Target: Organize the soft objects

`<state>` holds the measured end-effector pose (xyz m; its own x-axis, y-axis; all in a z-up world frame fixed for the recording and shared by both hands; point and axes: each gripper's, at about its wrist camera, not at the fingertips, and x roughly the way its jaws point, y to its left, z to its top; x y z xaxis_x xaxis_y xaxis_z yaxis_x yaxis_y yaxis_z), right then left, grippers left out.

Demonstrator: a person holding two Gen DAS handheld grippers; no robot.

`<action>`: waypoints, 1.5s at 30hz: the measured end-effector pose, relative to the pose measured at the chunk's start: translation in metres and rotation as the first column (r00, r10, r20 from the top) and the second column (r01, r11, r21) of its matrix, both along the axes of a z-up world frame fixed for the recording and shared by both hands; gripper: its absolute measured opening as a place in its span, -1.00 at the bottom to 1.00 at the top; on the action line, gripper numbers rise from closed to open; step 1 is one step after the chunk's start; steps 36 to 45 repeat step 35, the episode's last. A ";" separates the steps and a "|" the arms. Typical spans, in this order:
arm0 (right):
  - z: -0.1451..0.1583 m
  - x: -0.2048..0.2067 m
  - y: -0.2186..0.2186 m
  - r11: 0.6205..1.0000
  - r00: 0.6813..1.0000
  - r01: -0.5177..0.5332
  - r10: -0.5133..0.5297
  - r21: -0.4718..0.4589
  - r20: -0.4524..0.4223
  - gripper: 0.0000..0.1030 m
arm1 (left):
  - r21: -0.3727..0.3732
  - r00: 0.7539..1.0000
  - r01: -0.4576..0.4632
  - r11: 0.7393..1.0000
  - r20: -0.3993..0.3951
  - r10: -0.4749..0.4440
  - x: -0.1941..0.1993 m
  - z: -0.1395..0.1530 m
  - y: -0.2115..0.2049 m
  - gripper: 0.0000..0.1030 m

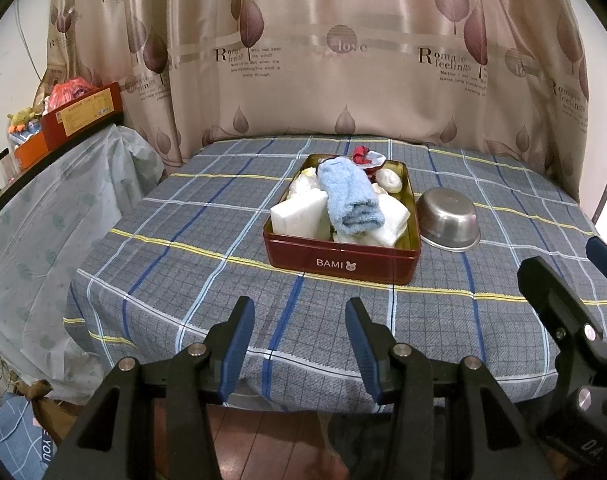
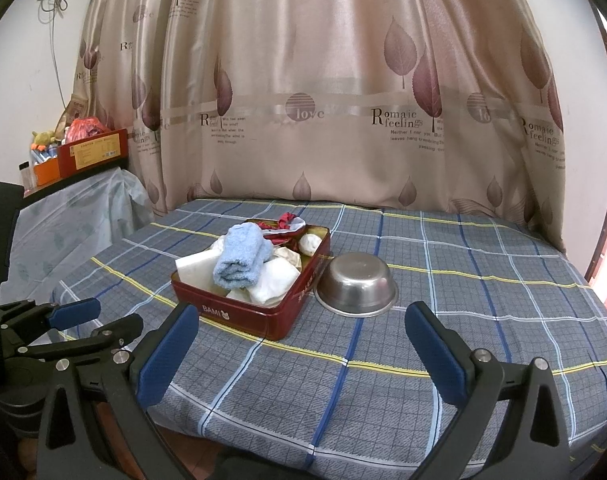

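A red BAMI tin (image 1: 340, 263) (image 2: 239, 314) stands mid-table, filled with soft things. A rolled light-blue towel (image 1: 349, 197) (image 2: 241, 258) lies on top of white folded cloths (image 1: 299, 215) (image 2: 275, 280). A white sock ball (image 1: 389, 180) (image 2: 310, 243) and a red-and-white cloth (image 1: 365, 155) (image 2: 283, 224) sit at its far end. My left gripper (image 1: 299, 312) is open and empty over the table's near edge. My right gripper (image 2: 299, 320) is open and empty, short of the tin; it also shows in the left wrist view (image 1: 571, 272).
An upside-down steel bowl (image 1: 449, 218) (image 2: 357, 284) sits right of the tin on the plaid tablecloth (image 1: 183, 280) (image 2: 483, 340). A leaf-print curtain (image 1: 343, 60) hangs behind. A plastic-covered shelf with boxes (image 1: 79, 116) stands at the left.
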<state>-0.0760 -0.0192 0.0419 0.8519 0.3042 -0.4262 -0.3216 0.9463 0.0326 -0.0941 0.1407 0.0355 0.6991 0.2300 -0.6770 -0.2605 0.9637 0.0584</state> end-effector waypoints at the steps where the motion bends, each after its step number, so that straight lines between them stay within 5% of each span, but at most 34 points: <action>1: 0.000 0.001 0.000 1.000 1.000 -0.001 0.001 -0.001 -0.001 0.99 | -0.001 1.000 0.001 1.000 -0.002 -0.001 0.001 -0.001 0.000 -0.06; 16: -0.002 -0.001 0.000 1.000 1.000 -0.001 0.001 -0.001 -0.005 0.99 | 0.029 0.999 0.032 0.999 -0.008 -0.032 0.003 -0.001 -0.006 0.12; 27: -0.002 0.000 -0.001 1.000 1.000 -0.003 0.003 -0.003 -0.001 0.99 | 0.071 0.992 0.045 0.996 0.115 -0.053 -0.009 0.010 -0.009 0.14; 35: -0.015 0.031 -0.055 0.994 0.993 0.109 -0.108 0.007 -0.053 0.99 | 0.029 0.996 0.036 0.999 0.080 -0.039 -0.003 0.007 -0.004 0.14; 45: -0.015 0.031 -0.055 0.994 0.993 0.109 -0.108 0.007 -0.053 0.99 | 0.029 0.996 0.036 0.999 0.080 -0.039 -0.003 0.007 -0.004 0.14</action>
